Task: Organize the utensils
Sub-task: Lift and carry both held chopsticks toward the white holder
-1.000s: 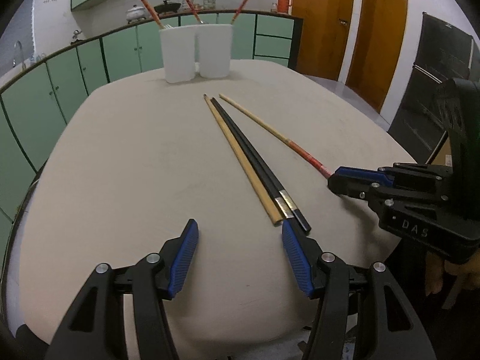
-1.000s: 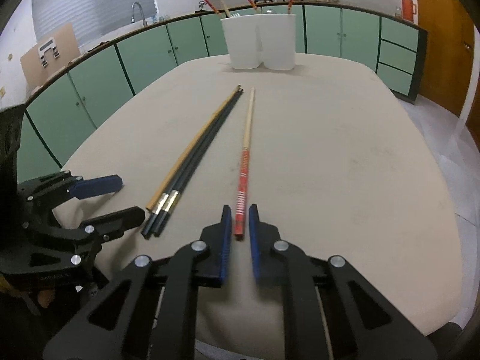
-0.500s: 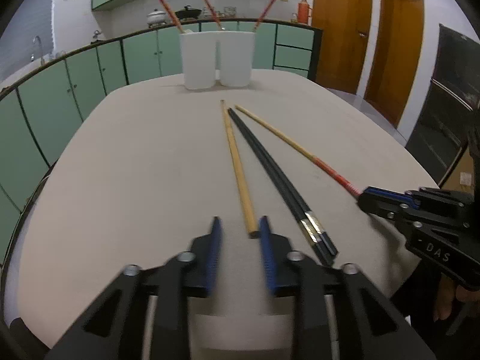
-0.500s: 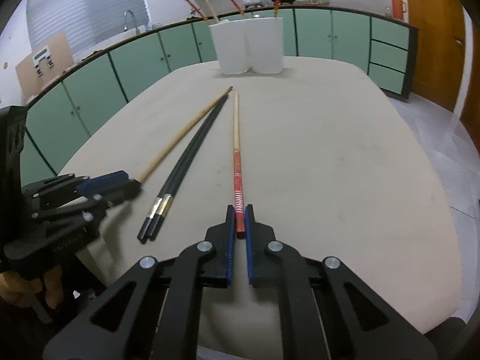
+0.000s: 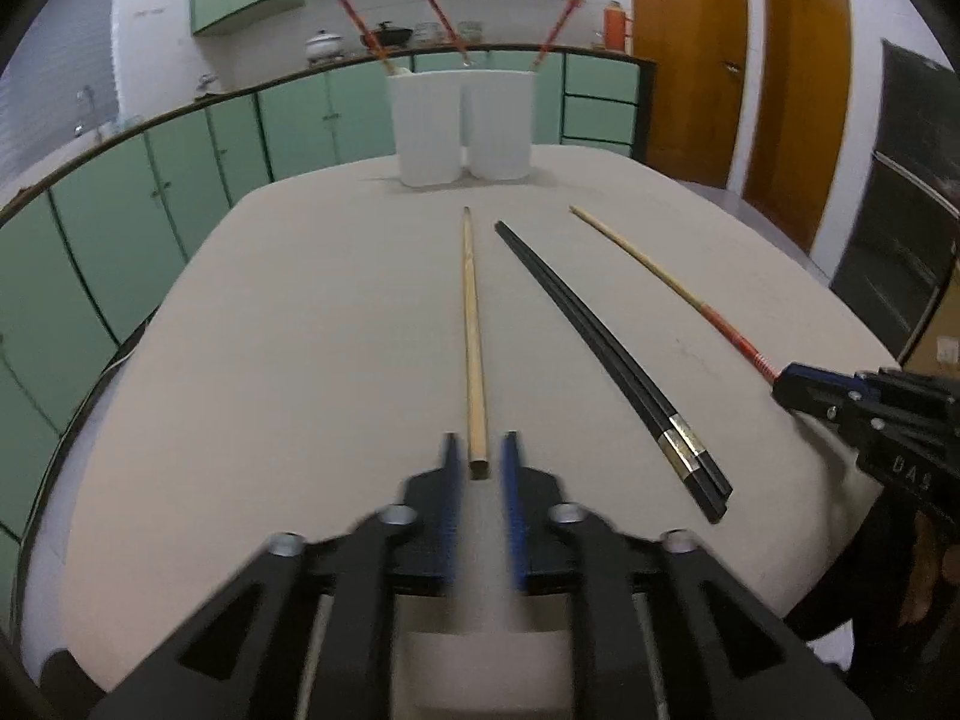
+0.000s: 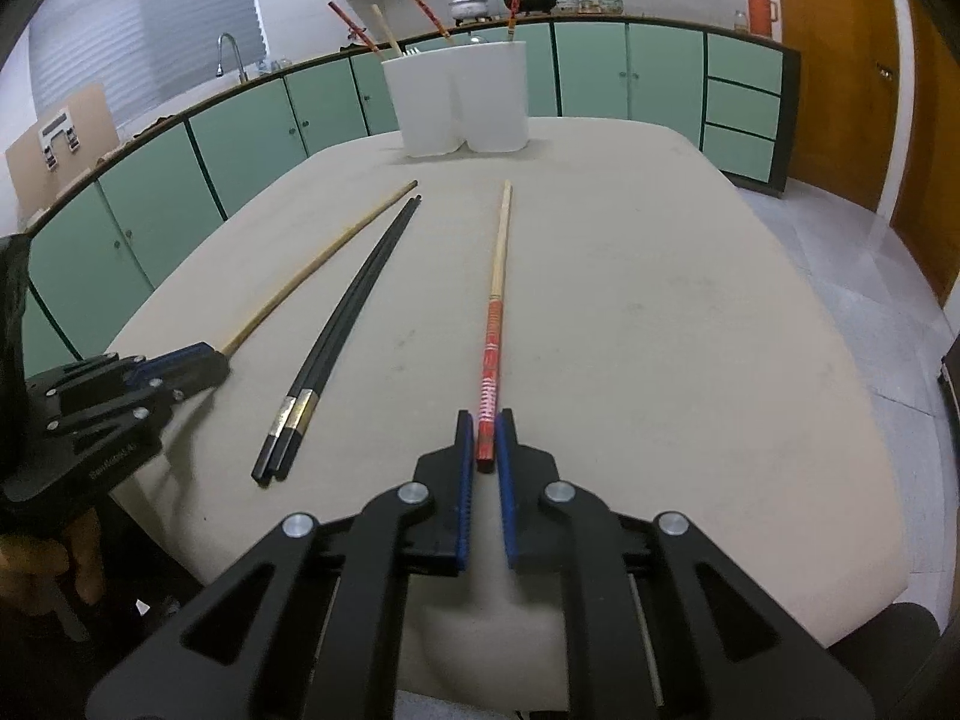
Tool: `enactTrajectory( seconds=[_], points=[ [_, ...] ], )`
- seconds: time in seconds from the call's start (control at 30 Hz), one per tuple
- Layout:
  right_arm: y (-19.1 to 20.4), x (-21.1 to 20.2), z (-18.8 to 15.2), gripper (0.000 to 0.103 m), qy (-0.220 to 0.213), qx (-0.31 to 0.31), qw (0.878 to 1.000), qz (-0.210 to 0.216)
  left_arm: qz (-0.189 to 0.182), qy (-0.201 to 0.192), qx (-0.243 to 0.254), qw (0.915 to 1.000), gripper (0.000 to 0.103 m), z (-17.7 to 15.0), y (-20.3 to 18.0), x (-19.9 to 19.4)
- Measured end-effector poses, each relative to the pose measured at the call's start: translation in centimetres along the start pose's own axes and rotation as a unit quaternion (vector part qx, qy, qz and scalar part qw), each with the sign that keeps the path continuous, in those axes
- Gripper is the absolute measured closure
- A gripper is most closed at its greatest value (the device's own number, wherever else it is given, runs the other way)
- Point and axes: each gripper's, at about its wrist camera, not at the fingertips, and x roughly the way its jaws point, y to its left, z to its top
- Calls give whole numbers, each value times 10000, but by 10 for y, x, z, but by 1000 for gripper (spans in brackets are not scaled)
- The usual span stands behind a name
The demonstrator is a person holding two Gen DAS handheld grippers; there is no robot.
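My left gripper (image 5: 478, 450) is shut on the near end of a plain wooden chopstick (image 5: 471, 324), which points toward two white holders (image 5: 459, 123). My right gripper (image 6: 486, 429) is shut on the red end of a red-and-wood chopstick (image 6: 495, 312). A pair of black chopsticks (image 5: 606, 348) lies on the beige table (image 5: 300, 330) between the two; it also shows in the right wrist view (image 6: 342, 324). The holders (image 6: 459, 99) carry several chopsticks standing up. Each gripper shows in the other's view, the right (image 5: 792, 387) and the left (image 6: 198, 363).
Green cabinets (image 5: 120, 228) and a counter run behind the table. Orange doors (image 5: 690, 60) stand at the right. The table's front edge lies just under both grippers.
My left gripper has swung onto the wooden chopstick and closed from wide open onto its end. The chopstick has spread away from the black pair. My right gripper has closed on the red chopstick.
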Motion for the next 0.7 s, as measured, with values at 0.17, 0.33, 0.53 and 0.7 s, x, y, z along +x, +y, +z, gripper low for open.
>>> enactTrajectory(
  seconds=[0.17, 0.33, 0.53, 0.7],
  points=[
    [-1, 0, -1, 93, -7, 7, 10000, -42, -128, -13, -121, 9998, 79, 1, 10, 4],
    [3, 3, 0, 96, -57, -146, 9998, -105, -344, -138, -75, 9993, 96, 2, 1, 6],
    [8, -9, 6, 98, -51, -172, 9998, -36, -414, 25, -379, 9984, 97, 13, 1, -6],
    [11, -43, 27, 98, -203, -59, 9997, 159, -373, 71, -597, 9975, 97, 30, 3, -30]
  ],
)
